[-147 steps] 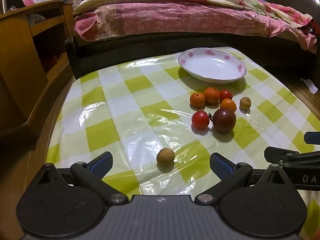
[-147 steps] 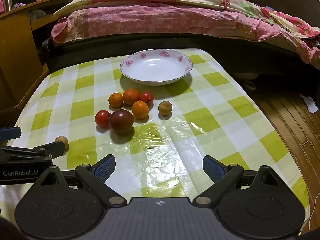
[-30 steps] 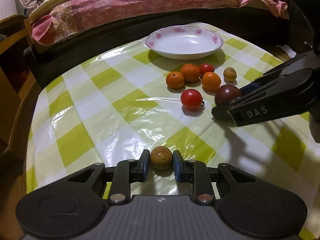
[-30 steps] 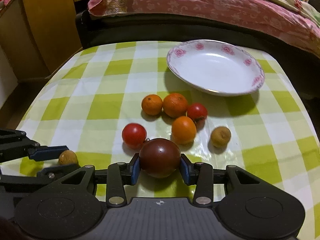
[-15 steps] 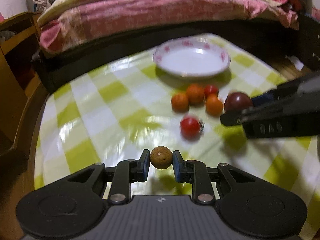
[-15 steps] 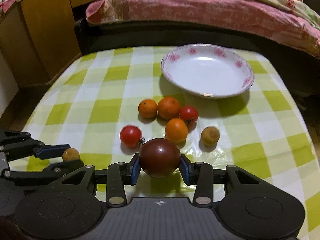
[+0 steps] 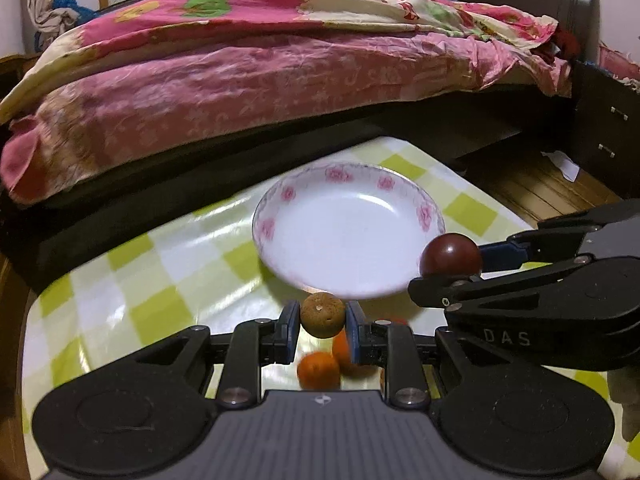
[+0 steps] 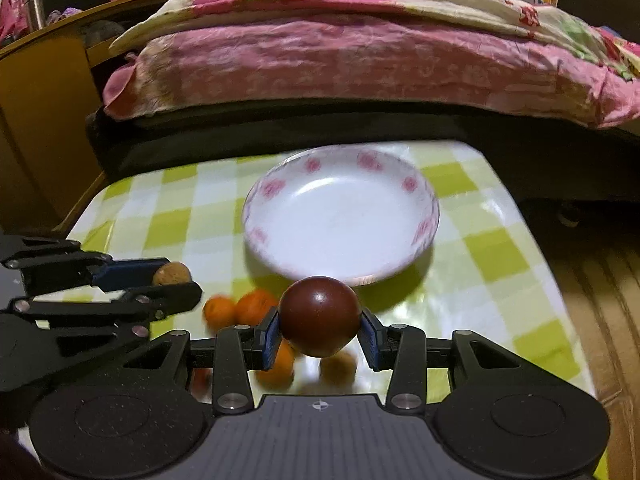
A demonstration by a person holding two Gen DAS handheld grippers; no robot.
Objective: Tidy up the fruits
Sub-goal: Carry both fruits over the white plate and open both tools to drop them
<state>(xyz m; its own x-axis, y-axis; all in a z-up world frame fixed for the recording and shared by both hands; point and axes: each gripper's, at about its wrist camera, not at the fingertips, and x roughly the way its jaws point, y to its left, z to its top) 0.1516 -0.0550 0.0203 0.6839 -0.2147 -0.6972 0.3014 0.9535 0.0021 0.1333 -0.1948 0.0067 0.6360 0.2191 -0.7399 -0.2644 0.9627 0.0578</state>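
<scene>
My left gripper (image 7: 322, 326) is shut on a small round brown fruit (image 7: 322, 315), held above the table just short of the white flowered bowl (image 7: 348, 228). That brown fruit (image 8: 171, 273) and the left gripper (image 8: 168, 280) show at the left of the right wrist view. My right gripper (image 8: 319, 334) is shut on a large dark purple-red fruit (image 8: 319, 315), lifted in front of the bowl (image 8: 340, 216); it appears as the dark fruit (image 7: 451, 256) by the bowl's right rim in the left wrist view. The bowl has nothing in it.
Several small oranges (image 8: 240, 308) and another brown fruit (image 8: 338, 366) lie blurred on the green-checked tablecloth (image 8: 500, 248) under the grippers. A bed with a pink quilt (image 7: 280, 64) stands behind the table. A wooden cabinet (image 8: 36, 120) is at the left, wood floor (image 7: 552, 188) at the right.
Both grippers have lifted their fruit off the table and moved forward toward the bowl, which now looks larger and closer. The loose fruit has slipped below the fingers.
</scene>
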